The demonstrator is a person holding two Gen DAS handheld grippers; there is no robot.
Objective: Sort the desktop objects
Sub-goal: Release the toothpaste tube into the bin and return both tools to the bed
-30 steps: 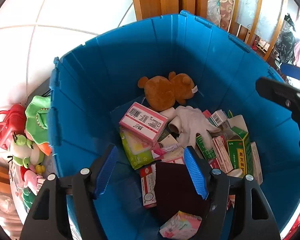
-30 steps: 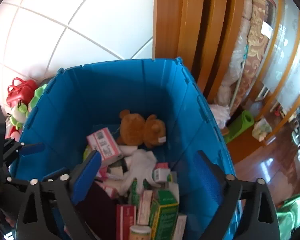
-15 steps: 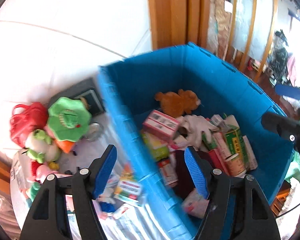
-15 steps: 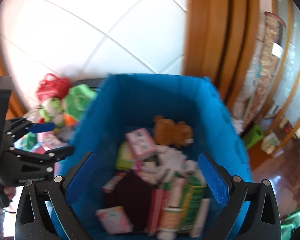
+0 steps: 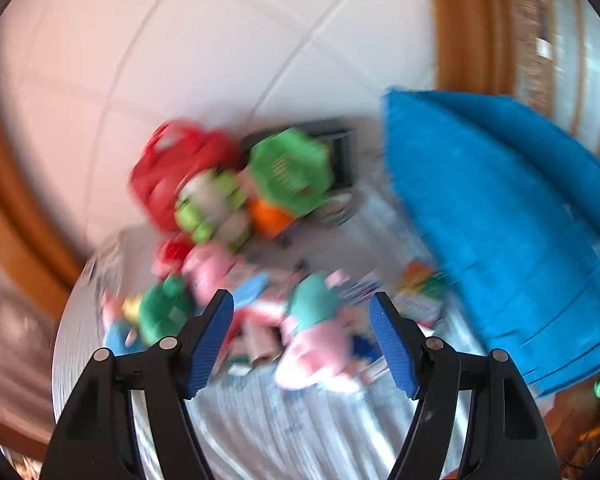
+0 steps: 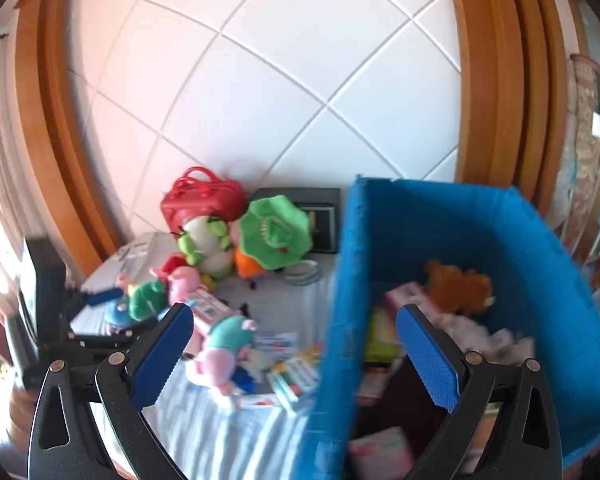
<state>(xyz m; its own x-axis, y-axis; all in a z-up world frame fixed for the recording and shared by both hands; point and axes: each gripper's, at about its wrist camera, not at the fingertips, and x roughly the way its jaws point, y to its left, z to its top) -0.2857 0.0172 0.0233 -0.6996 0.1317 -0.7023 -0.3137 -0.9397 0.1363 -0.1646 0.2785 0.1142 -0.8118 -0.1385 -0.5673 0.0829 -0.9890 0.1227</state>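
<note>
Toys (image 5: 316, 336) beyond left gripper's (image 5: 302, 338) parted jaws

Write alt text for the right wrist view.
An open black gripper with blue pads reaches forward, empty, over the wall of a large blue plastic crate holding a brown plush bear and small boxes. To its left, plush toys, a red handbag and cartons clutter a white-clothed table.

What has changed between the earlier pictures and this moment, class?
Both views have swung left, from the blue bin to the toys on the striped cloth. The left gripper and right gripper are empty and open as before. The brown bear still lies in the bin.
</note>
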